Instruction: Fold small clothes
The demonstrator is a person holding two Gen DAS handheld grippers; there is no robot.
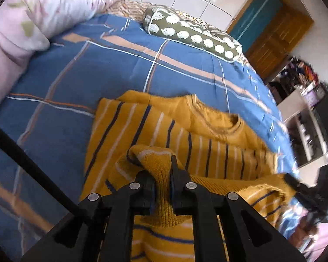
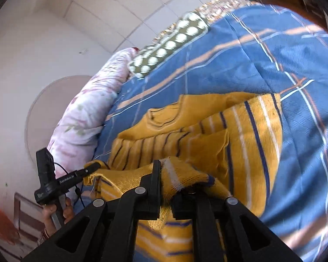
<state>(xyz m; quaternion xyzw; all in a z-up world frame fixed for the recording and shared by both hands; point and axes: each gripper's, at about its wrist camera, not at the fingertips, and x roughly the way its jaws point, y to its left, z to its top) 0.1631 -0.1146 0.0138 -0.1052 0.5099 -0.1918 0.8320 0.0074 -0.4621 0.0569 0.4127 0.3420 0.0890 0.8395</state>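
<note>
A: Where's the sweater now?

B: On the blue bedspread, well short of the green pillow. Its collar end lies flat towards that pillow; the hem end is lifted off the bed.

A: And the grippers?

B: The left gripper is pinching a bunched corner of the hem, with knit squeezed between the jaws. The right gripper is clamped on the other corner in the same way. In the right view, the left gripper shows at the far edge of the sweater, with a hand on its handle.

A: So it's a fold of hem to collar?

B: That's my reading. To do it well, I'd carry both corners level and together towards the pillow. Keep the edge between them taut so that the stripes line up. Lay the hem just short of the collar, then let go.
</note>
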